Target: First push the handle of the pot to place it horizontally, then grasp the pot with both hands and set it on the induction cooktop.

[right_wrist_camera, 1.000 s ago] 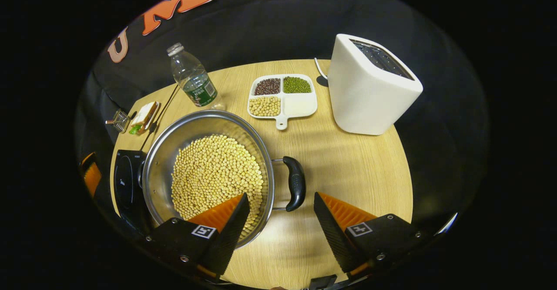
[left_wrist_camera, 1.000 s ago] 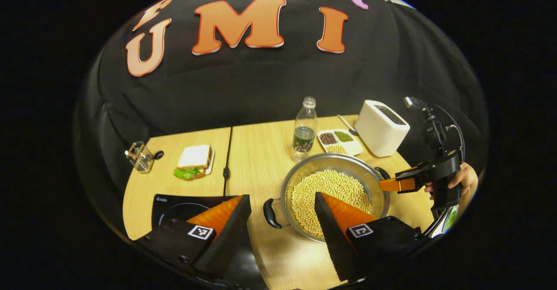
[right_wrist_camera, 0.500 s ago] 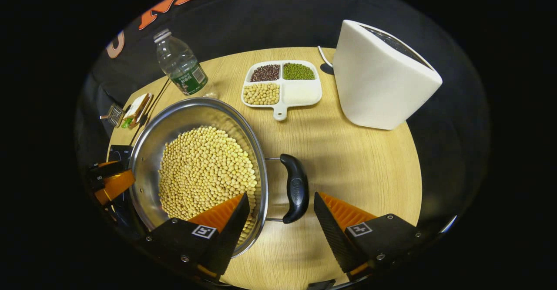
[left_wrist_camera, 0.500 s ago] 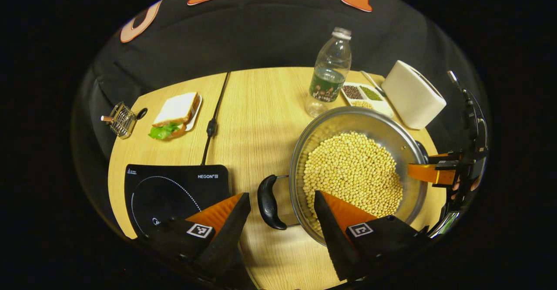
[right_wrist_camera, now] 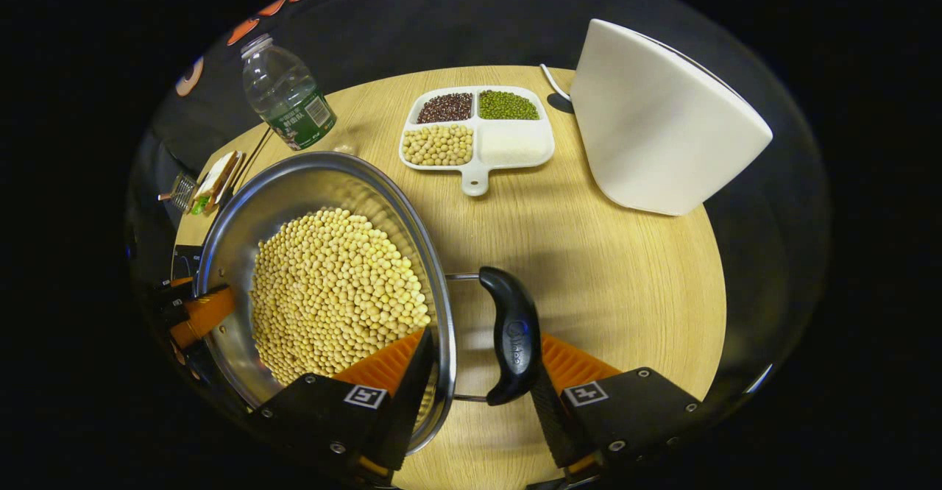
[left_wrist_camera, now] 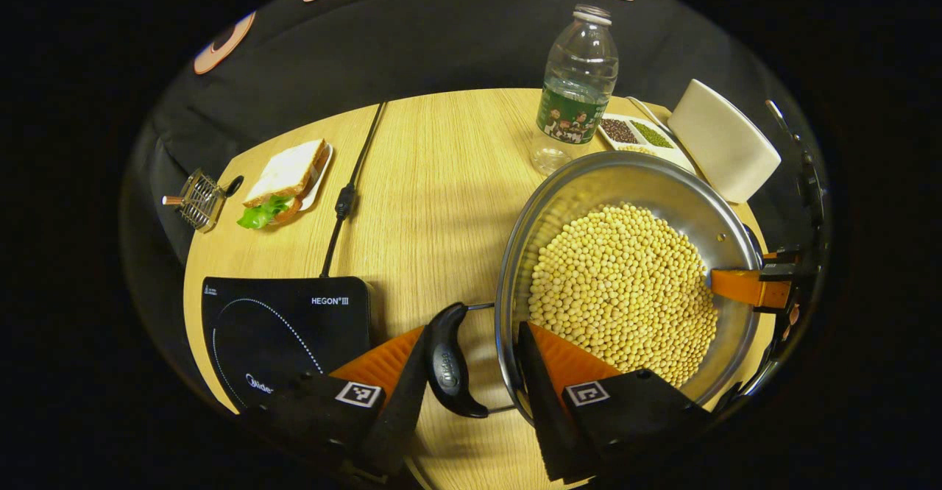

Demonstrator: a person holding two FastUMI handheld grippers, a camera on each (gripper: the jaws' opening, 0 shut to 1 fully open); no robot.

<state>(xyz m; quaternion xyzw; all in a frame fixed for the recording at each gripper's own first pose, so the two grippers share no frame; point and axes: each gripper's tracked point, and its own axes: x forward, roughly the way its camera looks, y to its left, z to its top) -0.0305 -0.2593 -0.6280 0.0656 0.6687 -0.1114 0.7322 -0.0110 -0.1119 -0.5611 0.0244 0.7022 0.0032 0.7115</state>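
The steel pot (left_wrist_camera: 625,181) of soybeans (left_wrist_camera: 625,291) sat on the wooden table (left_wrist_camera: 434,181), right of the induction cooktop (left_wrist_camera: 283,328). The left gripper (left_wrist_camera: 471,372) and right gripper (right_wrist_camera: 478,372) each straddled a black side handle (left_wrist_camera: 447,361), fingers apart, not clamped.

Both tongs (left_wrist_camera: 471,394) (right_wrist_camera: 478,402) have orange ribbed fingers, black screwed bodies and square coded markers.

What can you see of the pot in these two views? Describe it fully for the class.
The pot is a wide, shiny steel pan standing upright on the wooden table, to the right of the induction cooktop. Pale yellow beans fill its bottom. Each side has a black loop handle on wire arms: the left gripper straddles one handle, the right gripper straddles the other.
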